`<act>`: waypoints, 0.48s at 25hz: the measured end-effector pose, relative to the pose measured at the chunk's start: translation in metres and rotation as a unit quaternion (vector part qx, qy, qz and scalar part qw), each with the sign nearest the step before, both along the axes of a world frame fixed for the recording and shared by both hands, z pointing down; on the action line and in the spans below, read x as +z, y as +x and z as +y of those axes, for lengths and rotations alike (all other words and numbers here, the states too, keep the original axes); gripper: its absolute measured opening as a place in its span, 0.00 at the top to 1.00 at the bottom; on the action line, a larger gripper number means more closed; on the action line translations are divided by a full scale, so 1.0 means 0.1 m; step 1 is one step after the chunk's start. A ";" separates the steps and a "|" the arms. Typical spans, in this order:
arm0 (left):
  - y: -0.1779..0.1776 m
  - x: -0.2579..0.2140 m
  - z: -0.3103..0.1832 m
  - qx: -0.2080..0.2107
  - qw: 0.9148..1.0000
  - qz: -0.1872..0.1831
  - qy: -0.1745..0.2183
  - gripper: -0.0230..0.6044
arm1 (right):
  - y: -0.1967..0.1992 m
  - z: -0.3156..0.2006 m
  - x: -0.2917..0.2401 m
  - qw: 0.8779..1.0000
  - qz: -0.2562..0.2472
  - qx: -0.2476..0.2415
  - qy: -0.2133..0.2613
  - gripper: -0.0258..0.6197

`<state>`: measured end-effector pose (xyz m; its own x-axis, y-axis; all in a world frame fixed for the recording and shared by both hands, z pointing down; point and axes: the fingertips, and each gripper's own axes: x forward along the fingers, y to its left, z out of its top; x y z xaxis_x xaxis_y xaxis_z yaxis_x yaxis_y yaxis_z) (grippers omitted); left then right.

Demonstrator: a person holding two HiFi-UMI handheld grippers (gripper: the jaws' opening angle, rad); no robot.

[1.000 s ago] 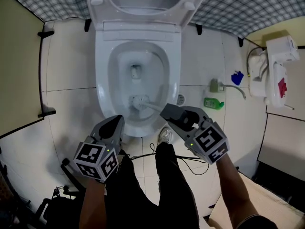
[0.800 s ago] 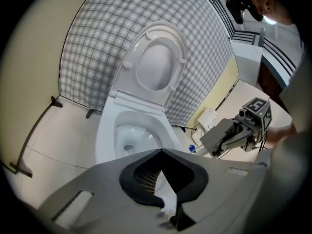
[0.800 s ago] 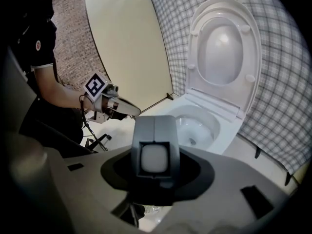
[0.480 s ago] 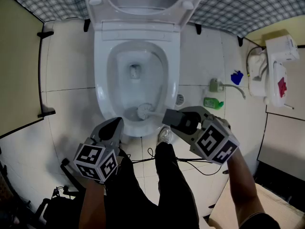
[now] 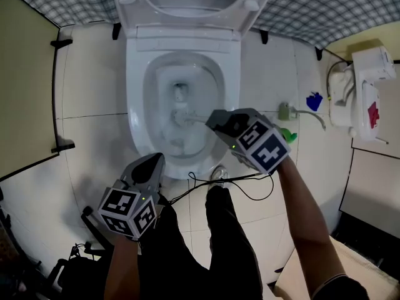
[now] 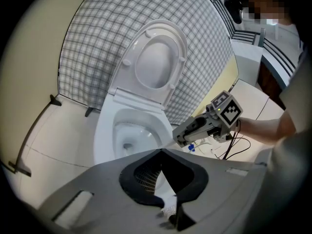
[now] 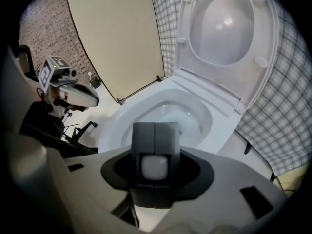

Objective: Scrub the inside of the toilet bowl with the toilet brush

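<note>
Right gripper view: the fingers (image 7: 144, 140) of the right gripper (image 7: 155, 130) are clenched on the brush (image 7: 155, 167) handle, seen end-on; past them opens the bowl (image 7: 190, 116); in the head view the brush head (image 5: 181, 115) sits low in the bowl, just below the drain (image 5: 180, 92); the left gripper (image 5: 152, 160) hangs by the front rim, fingers closed on nothing; scrubbing looks mid-course; how much wall is done I cannot tell; the upper walls and rim likely remain.
</note>
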<state>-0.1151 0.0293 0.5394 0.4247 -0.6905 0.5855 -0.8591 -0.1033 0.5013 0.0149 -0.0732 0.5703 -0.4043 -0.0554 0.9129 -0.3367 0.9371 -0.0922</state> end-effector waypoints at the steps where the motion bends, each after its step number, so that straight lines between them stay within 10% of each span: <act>1: 0.00 0.00 0.00 0.000 1.000 0.000 0.000 0.95 | -0.02 -0.06 0.06 1.000 0.006 0.006 0.006 0.66; 12: 0.01 0.02 0.04 -0.002 1.000 0.007 -0.003 0.95 | -0.21 -0.44 -0.37 0.976 -0.119 0.159 0.094 0.67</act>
<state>-0.1138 0.0334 0.5413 0.4298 -0.6882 0.5845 -0.8527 -0.0964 0.5135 -0.0057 -0.1175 0.5329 -0.5379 -0.3703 0.7573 -0.6032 0.7966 -0.0390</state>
